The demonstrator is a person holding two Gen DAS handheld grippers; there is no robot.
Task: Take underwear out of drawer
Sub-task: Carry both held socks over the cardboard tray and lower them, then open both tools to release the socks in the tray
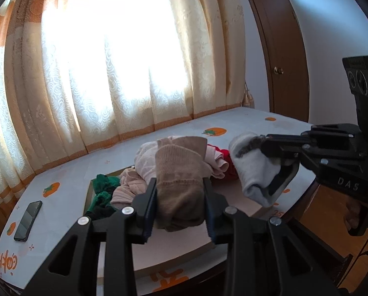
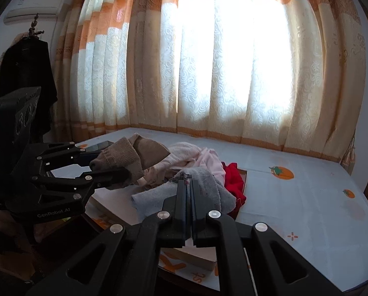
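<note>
A shallow light-wood drawer (image 1: 184, 251) lies on the bed, heaped with pink, green and red clothes (image 1: 144, 162). My left gripper (image 1: 180, 185) is shut on a tan knitted garment (image 1: 179, 157), held just above the drawer's near side. To its right, my right gripper (image 1: 265, 148) is shut on a pale grey garment (image 1: 253, 172) that hangs from its tips. In the right wrist view the right gripper (image 2: 188, 182) pinches the grey garment (image 2: 208, 192) over the drawer (image 2: 201, 259). At the left of that view, the left gripper (image 2: 114, 165) holds the tan garment (image 2: 129, 157).
The bed sheet (image 1: 67, 207) is pale with orange fruit prints. A black phone (image 1: 28, 219) lies on it at the left. Curtains (image 1: 124, 74) close off the far side. A brown door (image 1: 280, 56) and wooden floor are at the right; a black coat (image 2: 26, 79) hangs at the left.
</note>
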